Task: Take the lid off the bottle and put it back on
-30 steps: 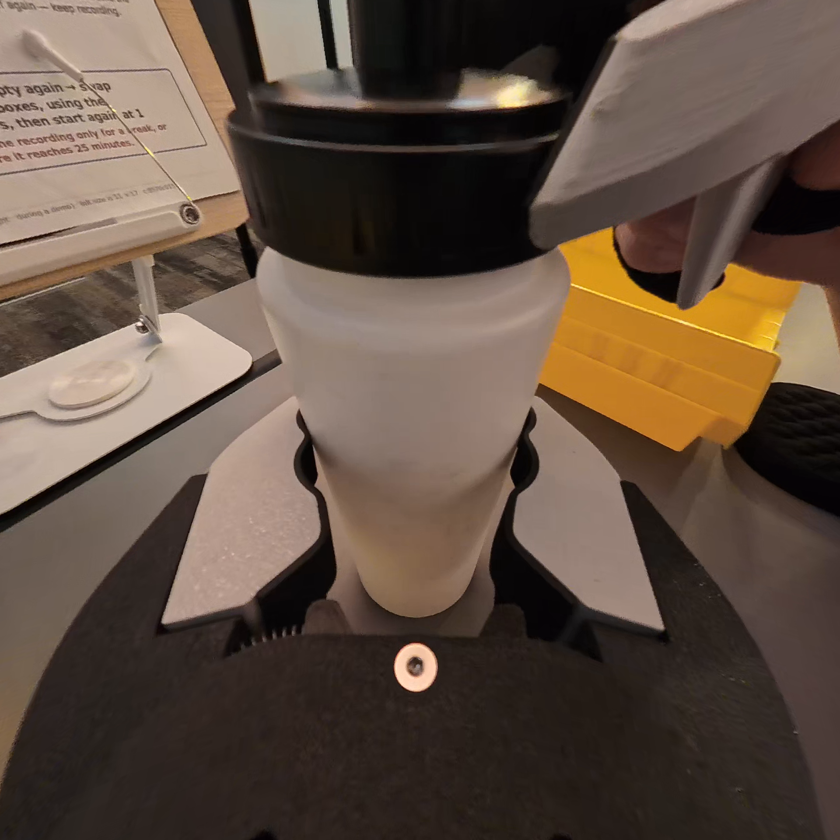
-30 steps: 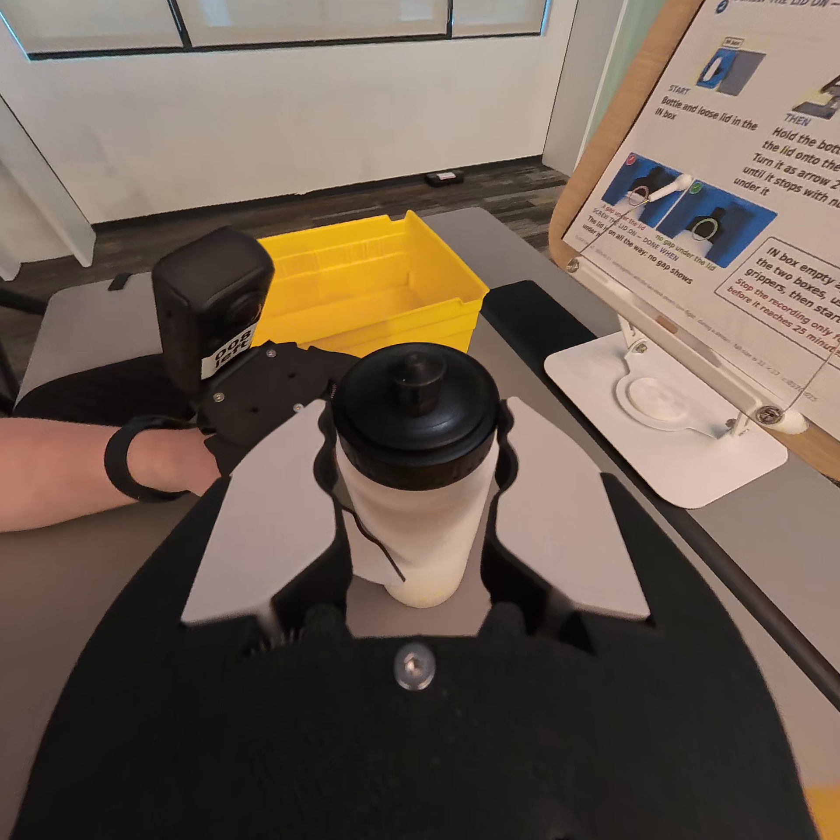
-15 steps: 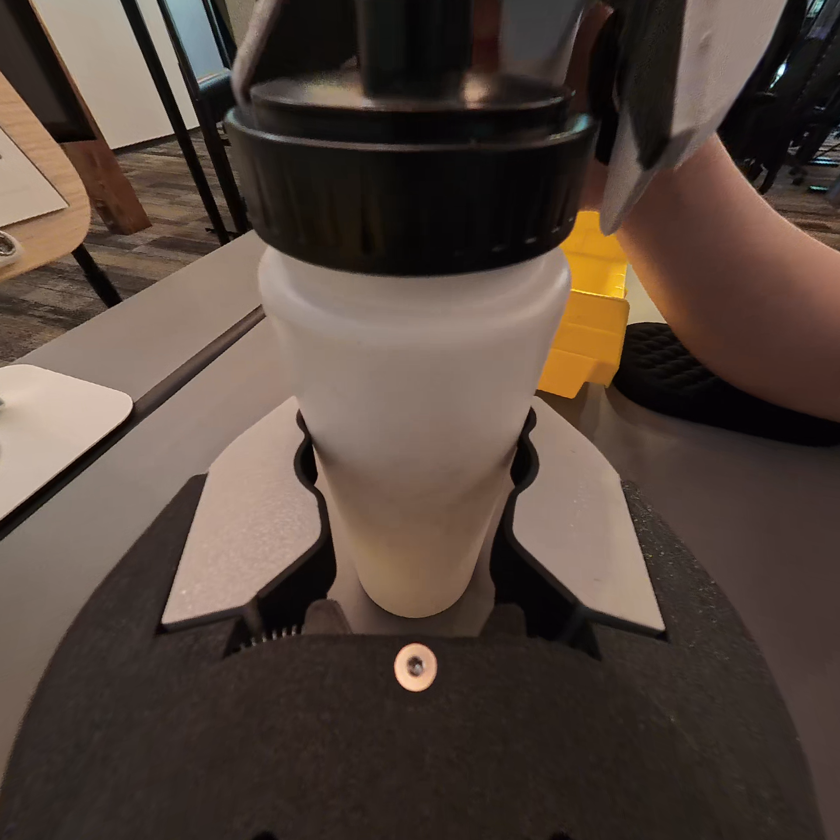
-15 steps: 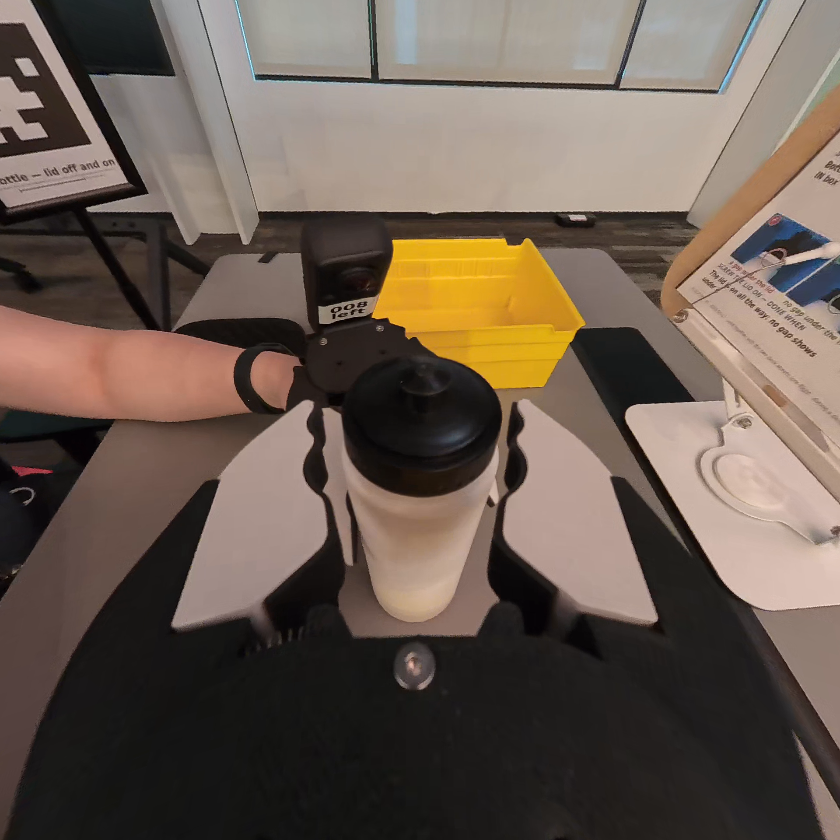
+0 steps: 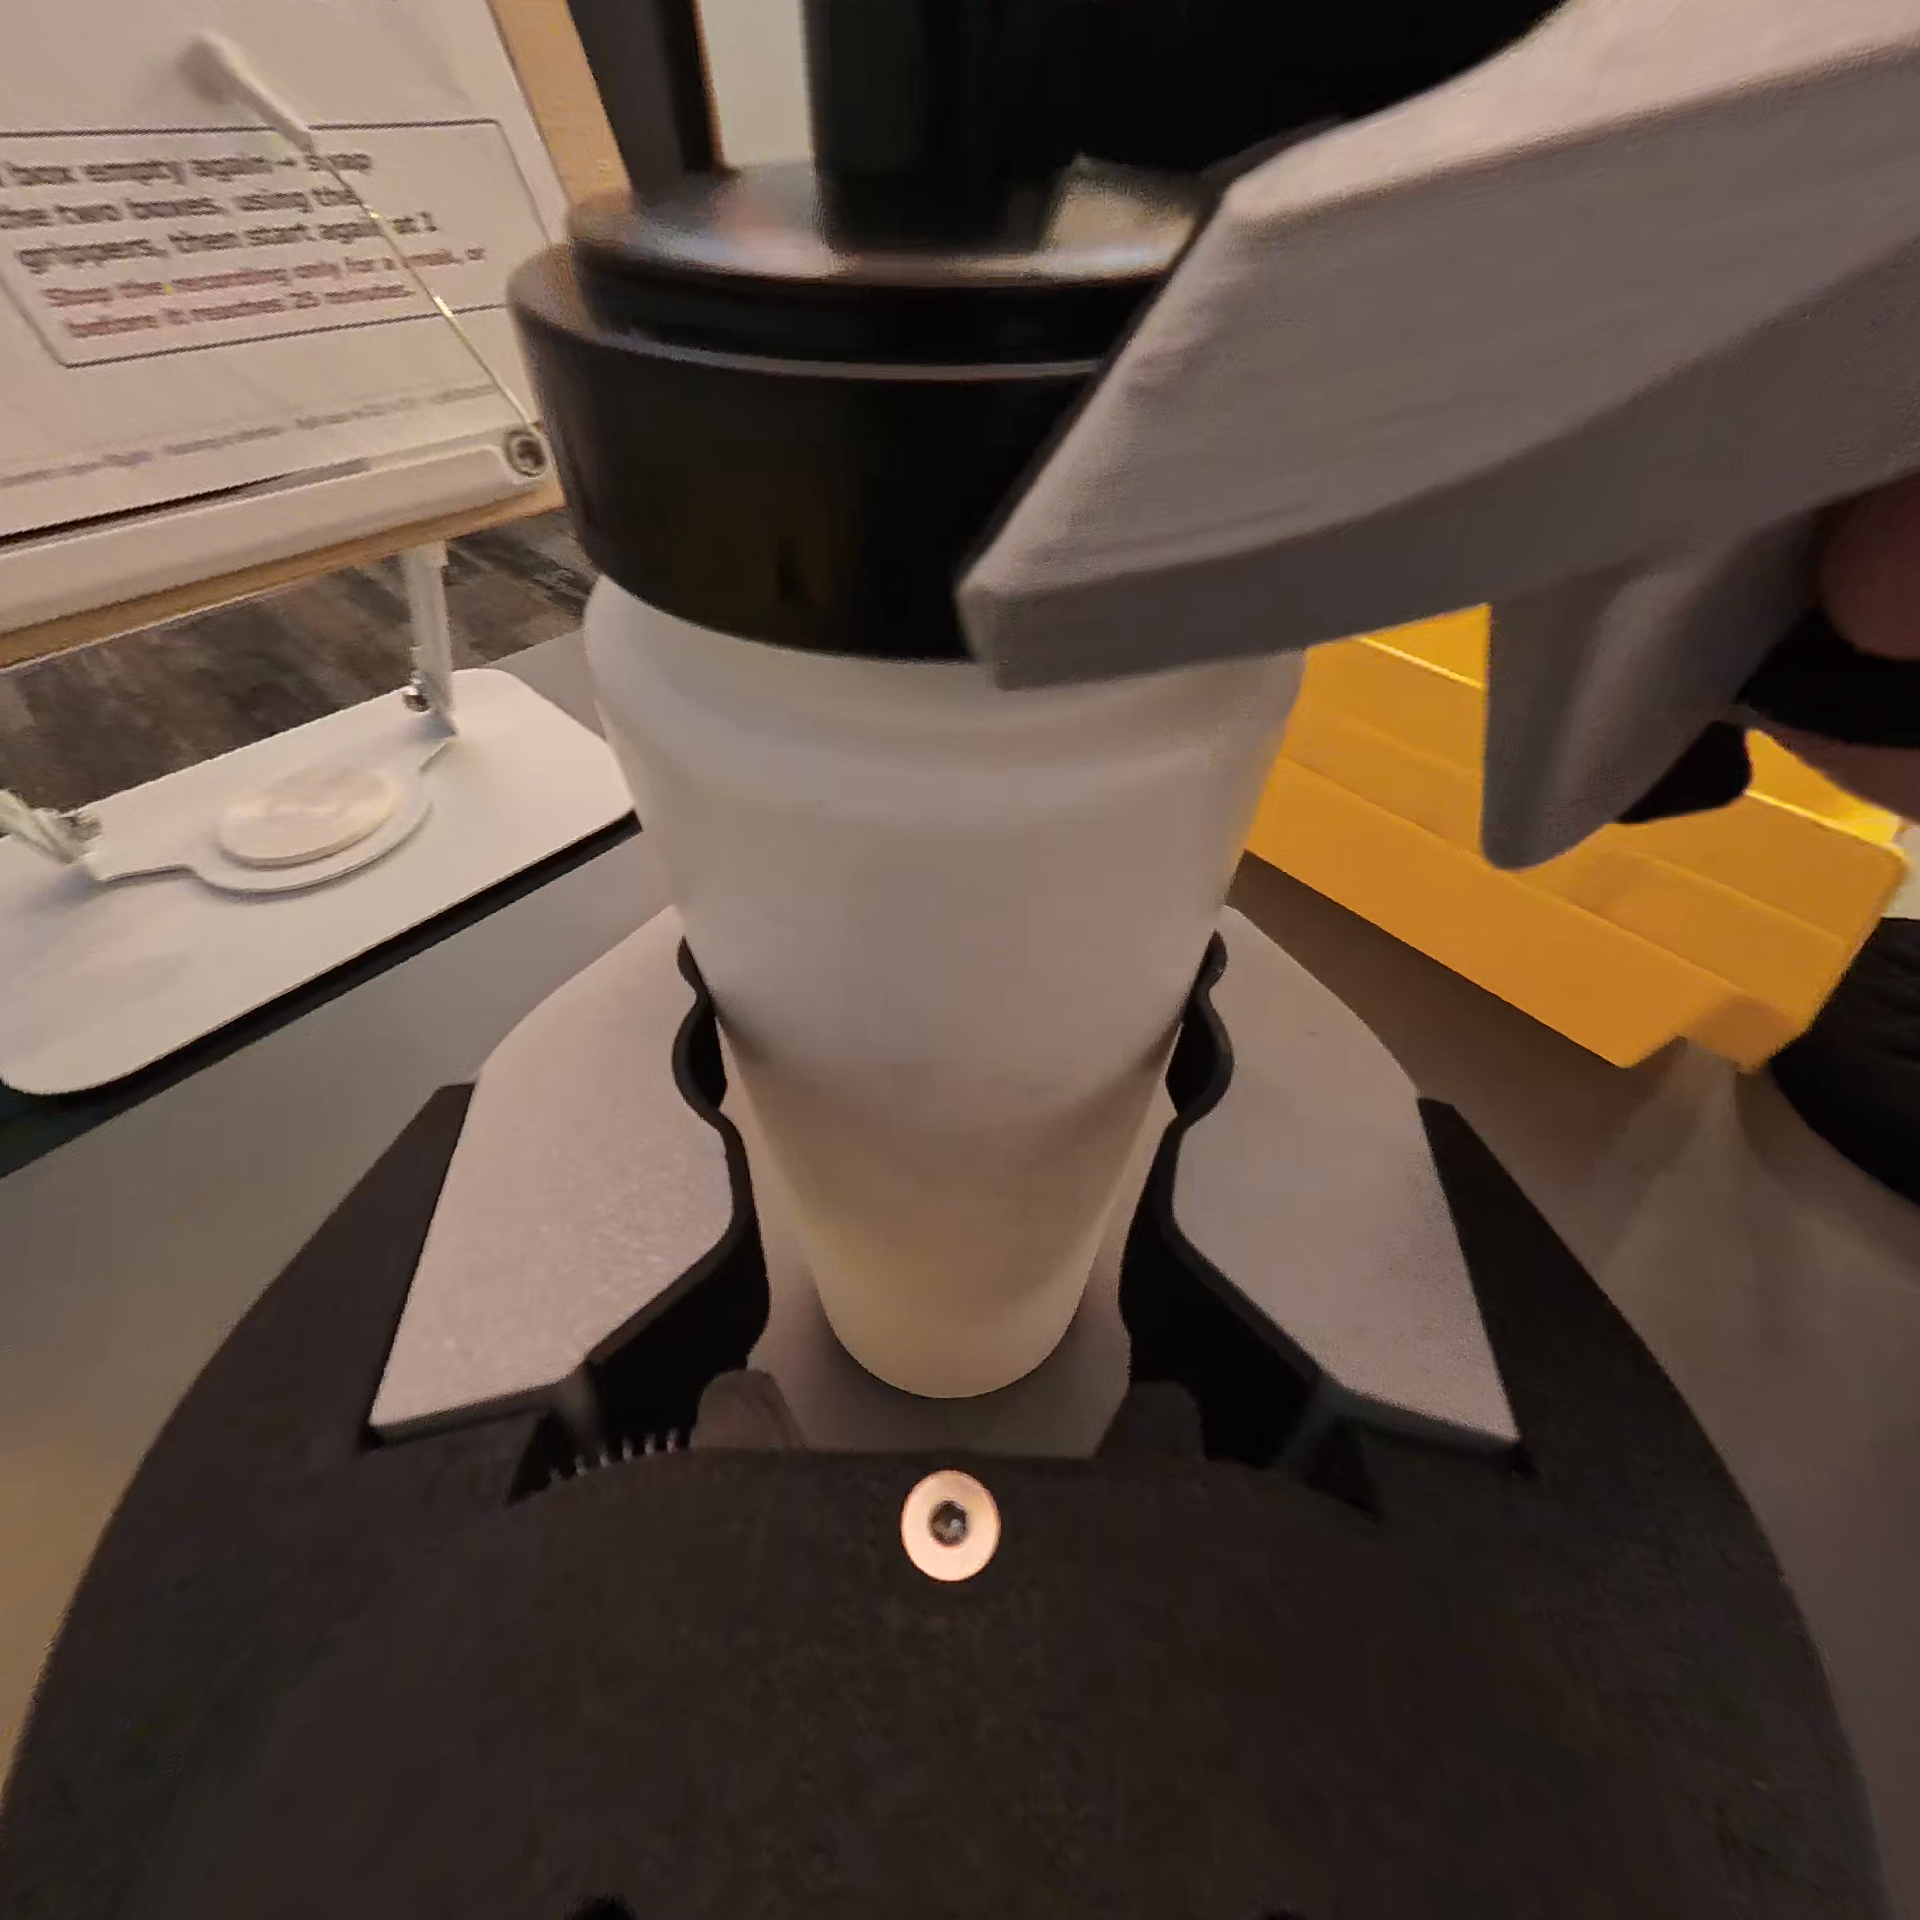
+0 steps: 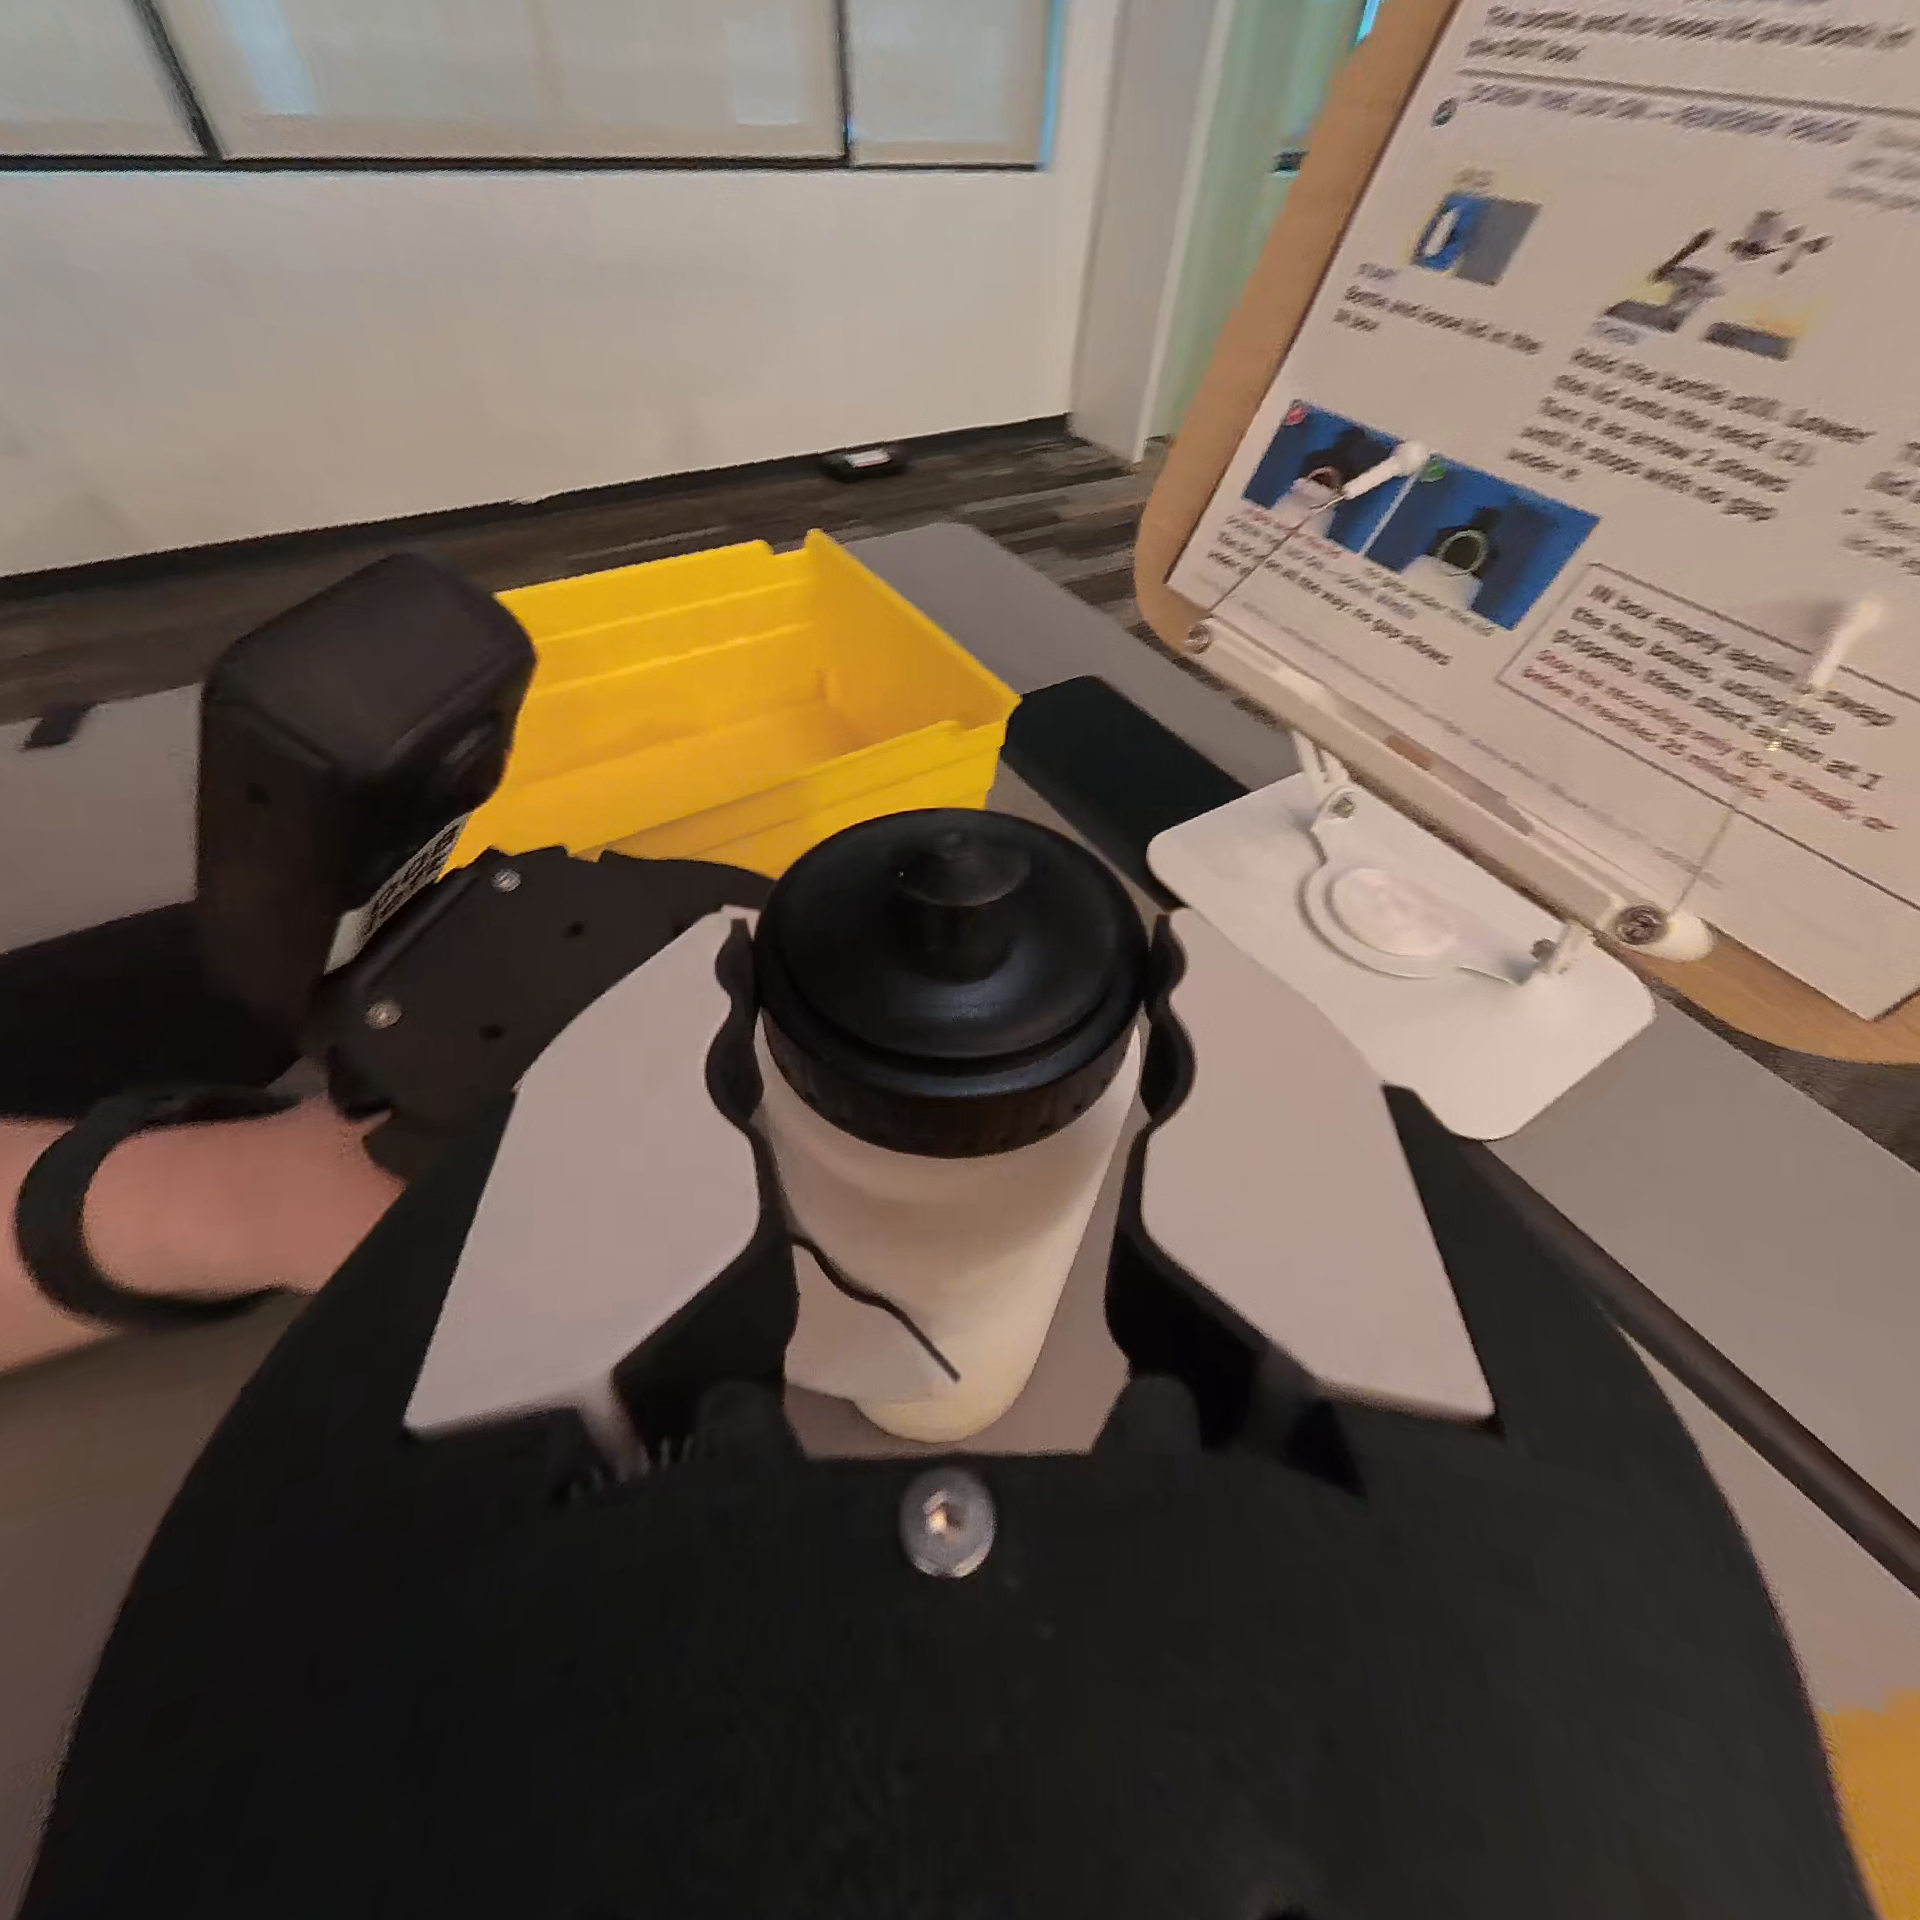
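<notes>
Your left gripper (image 5: 948, 1049) is clamped on the body of the white bottle (image 5: 940, 987); both scalloped finger edges press against its tapering sides. The bottle stands upright between the fingers, and its base is just in front of the gripper body. From this camera you cannot tell whether the base rests on the grey table (image 5: 187, 1195).

Your right gripper (image 6: 951, 1039) closes around the black lid (image 6: 951, 987) from above. In the right wrist view, both finger edges meet the ribbed rim of the lid. The lid sits on the bottle neck; no gap shows under it, though motion blur softens that edge. In the left wrist view, one grey finger (image 5: 1455, 416) of the right gripper covers the right side of the lid, and the spout is cut off by the top of the frame.

Your left hand (image 6: 208, 1216), with a black strap at the wrist, shows only in part behind the left finger of the right gripper.

A yellow bin (image 6: 748, 717) stands on the table beyond the bottle; its inside, as far as visible, holds nothing. To the right, an instruction board (image 6: 1558, 416) leans on a white stand base (image 6: 1455, 997). The board is blurred and cut off at the frame edge.
</notes>
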{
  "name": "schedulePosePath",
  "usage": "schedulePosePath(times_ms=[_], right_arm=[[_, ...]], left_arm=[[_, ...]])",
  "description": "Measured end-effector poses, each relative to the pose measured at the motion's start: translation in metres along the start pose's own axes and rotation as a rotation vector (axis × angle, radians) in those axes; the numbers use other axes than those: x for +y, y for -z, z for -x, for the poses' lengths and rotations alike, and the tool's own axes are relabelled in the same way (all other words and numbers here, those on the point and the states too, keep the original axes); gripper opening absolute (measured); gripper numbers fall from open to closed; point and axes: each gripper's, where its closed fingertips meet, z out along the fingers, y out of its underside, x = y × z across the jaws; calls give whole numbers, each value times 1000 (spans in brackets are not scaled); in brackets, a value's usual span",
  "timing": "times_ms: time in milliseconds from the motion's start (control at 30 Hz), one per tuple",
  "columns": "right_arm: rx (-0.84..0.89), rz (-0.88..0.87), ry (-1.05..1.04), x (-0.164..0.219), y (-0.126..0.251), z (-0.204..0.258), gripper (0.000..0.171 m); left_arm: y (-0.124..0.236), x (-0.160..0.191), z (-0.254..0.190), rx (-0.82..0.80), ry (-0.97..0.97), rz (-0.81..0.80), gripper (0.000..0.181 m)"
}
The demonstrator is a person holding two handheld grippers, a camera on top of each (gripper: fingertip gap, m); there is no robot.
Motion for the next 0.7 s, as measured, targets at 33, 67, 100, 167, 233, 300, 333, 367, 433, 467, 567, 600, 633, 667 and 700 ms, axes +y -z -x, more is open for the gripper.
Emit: schedulePosePath(times_ms=[33,67,100,167,233,300,333,367,433,467,567,600,633,667,700], right_arm=[[17,-8,2,-1,-1,0,73],[14,-3,11,-1,-1,1,73],[-12,15,30,0,1,1,73],[-91,2,27,-6,11,2,76],[-152,-86,7,-22,28,-5,76],[-237,-146,10,-28,42,-6,75],[-276,-147,12,-27,44,-5,74],[-307,-131,15,-22,45,-4,74],[-358,-82,37,-10,40,1,75],[-393,-59,53,-5,38,6,75],[-417,29,98,12,29,15,75],[-424,24,95,11,27,18,69],[-410,24,85,10,25,18,69],[-391,30,72,10,24,17,69],[-361,35,59,9,21,15,69]], left_arm=[[0,0,1,-4,0,1,85],[1,0,0,6,-3,4,85],[1,0,-1,25,-7,5,85],[1,0,-2,70,-13,2,85],[2,0,-4,110,-22,-1,85],[3,1,-10,171,-36,-11,85],[4,1,-14,211,-46,-15,85],[5,1,-19,249,-56,-17,85],[7,2,-27,310,-73,-13,85],[8,2,-30,334,-80,-11,86],[9,3,-35,357,-86,-8,86],[9,2,-33,349,-78,-10,86],[9,2,-31,339,-68,-9,86],[8,2,-28,319,-57,-7,86],[6,1,-25,282,-47,-2,86]])
